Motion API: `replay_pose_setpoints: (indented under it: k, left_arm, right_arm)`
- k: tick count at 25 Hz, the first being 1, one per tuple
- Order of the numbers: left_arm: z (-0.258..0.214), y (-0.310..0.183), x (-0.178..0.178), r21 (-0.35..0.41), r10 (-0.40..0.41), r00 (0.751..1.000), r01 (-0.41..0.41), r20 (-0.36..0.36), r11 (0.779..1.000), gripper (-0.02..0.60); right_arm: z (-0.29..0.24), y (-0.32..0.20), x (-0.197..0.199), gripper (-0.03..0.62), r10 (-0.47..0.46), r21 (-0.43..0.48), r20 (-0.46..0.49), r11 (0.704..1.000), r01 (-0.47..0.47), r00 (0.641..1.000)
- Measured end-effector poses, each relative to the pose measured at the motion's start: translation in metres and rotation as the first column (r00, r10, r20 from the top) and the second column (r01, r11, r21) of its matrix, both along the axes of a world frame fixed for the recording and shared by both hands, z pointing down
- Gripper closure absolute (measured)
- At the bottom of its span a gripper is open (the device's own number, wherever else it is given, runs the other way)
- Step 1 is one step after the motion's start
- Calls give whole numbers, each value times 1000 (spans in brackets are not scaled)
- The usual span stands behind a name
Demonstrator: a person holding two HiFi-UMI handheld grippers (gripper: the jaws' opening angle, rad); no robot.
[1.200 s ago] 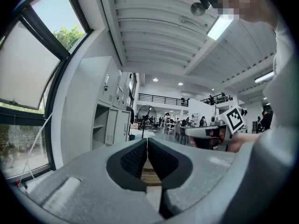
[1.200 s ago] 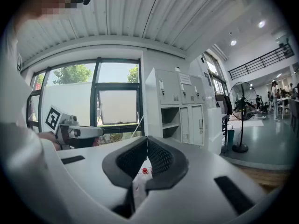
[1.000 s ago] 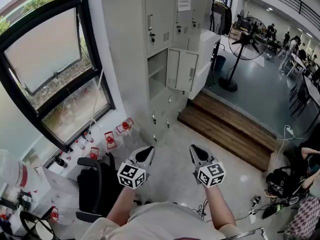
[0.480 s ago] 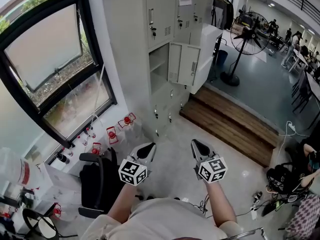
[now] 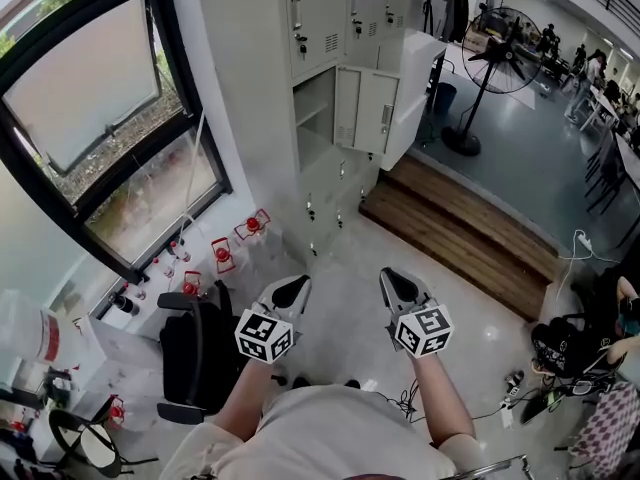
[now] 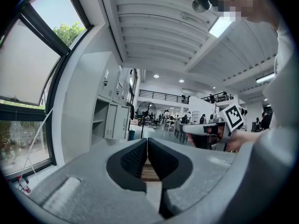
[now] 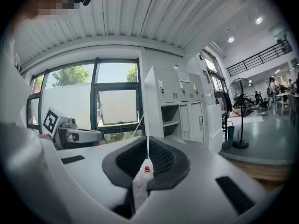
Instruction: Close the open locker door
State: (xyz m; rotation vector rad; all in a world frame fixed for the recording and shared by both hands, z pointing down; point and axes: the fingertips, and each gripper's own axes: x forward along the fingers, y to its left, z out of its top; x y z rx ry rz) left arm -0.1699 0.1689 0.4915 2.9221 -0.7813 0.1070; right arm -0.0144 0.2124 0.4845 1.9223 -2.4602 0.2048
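A grey locker bank (image 5: 330, 28) stands far ahead against the wall. One middle compartment (image 5: 313, 118) is open, and its door (image 5: 372, 113) is swung out to the right. Both grippers are held low in front of the person's body, well short of the lockers. My left gripper (image 5: 293, 288) is shut with nothing in it, its pads (image 6: 140, 155) meeting. My right gripper (image 5: 394, 282) is also shut and empty. In the right gripper view the open door (image 7: 197, 121) shows beyond the closed jaws (image 7: 147, 143). The lockers (image 6: 111, 120) appear at the left of the left gripper view.
A black chair (image 5: 195, 353) stands just left of the person. Red-capped bottles (image 5: 222, 253) line the floor under the large window (image 5: 100, 118). A wooden step (image 5: 460, 233) and a standing fan (image 5: 497, 63) lie right of the lockers. Bags and cables (image 5: 560, 363) sit at far right.
The head view has shifted slightly, with the lockers now a little higher in the picture. Both grippers stay shut at about the same place.
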Motion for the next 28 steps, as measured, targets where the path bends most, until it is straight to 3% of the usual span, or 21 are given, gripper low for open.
replay_pose_setpoints:
  k: [28]
  left_arm:
    - [22, 32, 61, -41, -75, 997, 75, 4, 996, 565]
  right_arm:
    - [23, 22, 65, 523, -96, -40, 22, 995, 96, 995]
